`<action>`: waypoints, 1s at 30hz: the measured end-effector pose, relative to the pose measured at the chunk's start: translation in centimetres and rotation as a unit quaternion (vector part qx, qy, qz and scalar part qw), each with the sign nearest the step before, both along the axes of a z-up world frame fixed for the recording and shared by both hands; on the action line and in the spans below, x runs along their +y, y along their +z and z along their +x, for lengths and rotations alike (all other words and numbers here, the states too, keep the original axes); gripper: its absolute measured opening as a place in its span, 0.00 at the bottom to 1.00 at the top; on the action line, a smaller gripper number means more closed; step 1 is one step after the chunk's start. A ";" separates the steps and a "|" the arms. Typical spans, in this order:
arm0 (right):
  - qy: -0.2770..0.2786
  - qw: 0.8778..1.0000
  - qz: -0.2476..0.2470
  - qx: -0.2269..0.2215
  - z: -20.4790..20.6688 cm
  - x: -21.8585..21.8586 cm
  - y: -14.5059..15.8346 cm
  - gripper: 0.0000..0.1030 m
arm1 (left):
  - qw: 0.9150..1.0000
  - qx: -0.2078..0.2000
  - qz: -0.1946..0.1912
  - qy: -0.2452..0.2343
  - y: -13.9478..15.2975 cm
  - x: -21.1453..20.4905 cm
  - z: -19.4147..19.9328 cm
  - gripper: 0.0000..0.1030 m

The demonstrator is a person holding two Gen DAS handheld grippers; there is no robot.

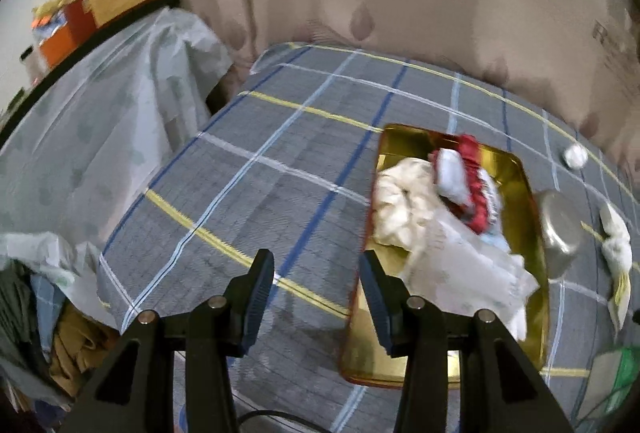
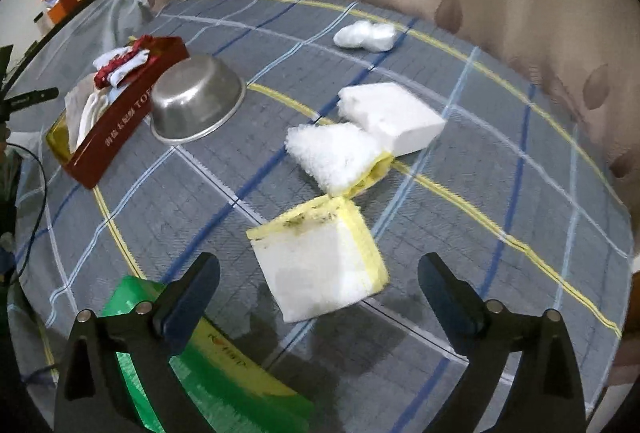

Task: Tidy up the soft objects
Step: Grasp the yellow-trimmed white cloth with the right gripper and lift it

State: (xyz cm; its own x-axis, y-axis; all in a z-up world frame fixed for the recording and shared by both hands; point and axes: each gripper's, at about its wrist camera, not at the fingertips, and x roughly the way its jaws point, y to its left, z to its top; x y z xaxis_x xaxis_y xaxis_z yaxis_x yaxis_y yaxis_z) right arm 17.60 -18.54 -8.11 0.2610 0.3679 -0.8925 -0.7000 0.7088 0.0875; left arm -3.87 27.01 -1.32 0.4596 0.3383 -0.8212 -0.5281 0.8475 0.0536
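Several cloths (image 1: 404, 205) already lie in the gold-lined box (image 1: 404, 365); three sponges (image 2: 320, 265) and a wad (image 2: 365, 36) remain on the checked cover (image 2: 500, 137). Left gripper (image 1: 316, 297) and right gripper (image 2: 320, 293) both gape, empty, the right poised above the nearest sponge.

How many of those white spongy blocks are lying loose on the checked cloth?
3: nearest block sits ahead of the right gripper, fluffy block behind it, plain white block farthest. The box may hide more.
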 end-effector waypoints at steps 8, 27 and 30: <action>0.014 1.000 -0.025 0.011 0.9 1.2 -3.0 0.96 | 0.996 0.012 0.011 -0.087 0.8 -5.9 3.1 0.44; 0.036 0.998 -0.030 0.043 2.0 1.6 -4.8 0.74 | 0.956 0.037 0.003 -0.293 -0.2 -22.4 12.1 0.44; 0.025 0.999 -0.030 0.037 1.5 1.1 -4.7 0.74 | 0.948 0.036 -0.008 -0.318 -0.5 -24.9 13.3 0.44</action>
State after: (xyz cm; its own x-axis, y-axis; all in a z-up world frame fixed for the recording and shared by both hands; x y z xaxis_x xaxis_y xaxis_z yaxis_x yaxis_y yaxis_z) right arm 19.10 -17.49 -12.83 0.1772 0.3238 -0.9294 -0.7276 0.6790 0.0978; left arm 9.47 2.11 -1.87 0.5079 -0.0008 -0.8614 0.0933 0.9942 0.0540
